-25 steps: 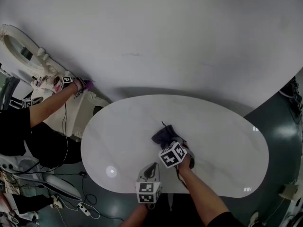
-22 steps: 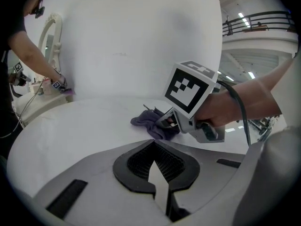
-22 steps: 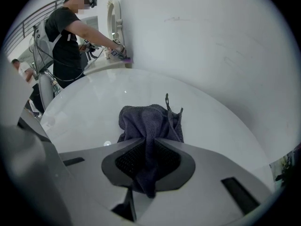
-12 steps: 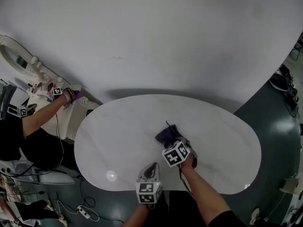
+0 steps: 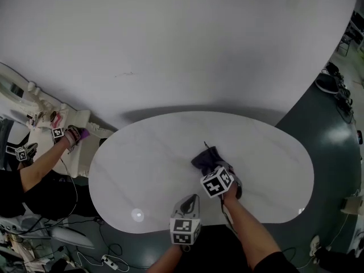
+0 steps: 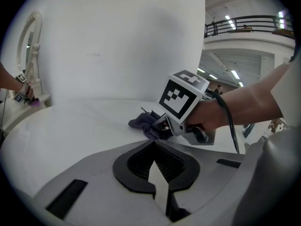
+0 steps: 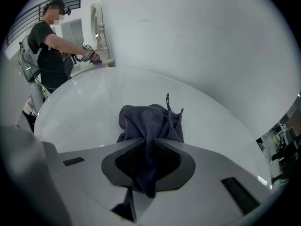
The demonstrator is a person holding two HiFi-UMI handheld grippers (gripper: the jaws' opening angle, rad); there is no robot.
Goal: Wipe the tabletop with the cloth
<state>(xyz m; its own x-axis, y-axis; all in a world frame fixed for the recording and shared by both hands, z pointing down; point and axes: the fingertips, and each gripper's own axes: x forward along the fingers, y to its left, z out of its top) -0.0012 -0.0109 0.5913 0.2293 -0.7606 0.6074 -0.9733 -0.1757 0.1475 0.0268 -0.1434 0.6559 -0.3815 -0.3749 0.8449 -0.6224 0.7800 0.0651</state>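
A dark blue cloth (image 5: 205, 157) lies bunched on the white oval tabletop (image 5: 142, 164), right of its middle. My right gripper (image 5: 212, 167) is shut on the cloth's near end. In the right gripper view the cloth (image 7: 148, 119) runs back between the jaws of that gripper (image 7: 149, 142) and spreads on the table (image 7: 84, 102) ahead. My left gripper (image 5: 190, 200) hovers at the table's near edge, just left of the right one. In the left gripper view its own jaws (image 6: 153, 146) are shut with nothing between them, and the cloth (image 6: 143, 123) lies beyond them.
A curved white wall (image 5: 187, 44) rises behind the table. At the far left another person (image 7: 49, 46) works with grippers at a white ornate stand (image 5: 42, 110). Cables (image 5: 108, 260) lie on the dark floor below the table's near left edge.
My right gripper has dragged the cloth a little to the right over the tabletop. The left gripper has stayed by the near edge. The other person's hand has shifted left in the picture.
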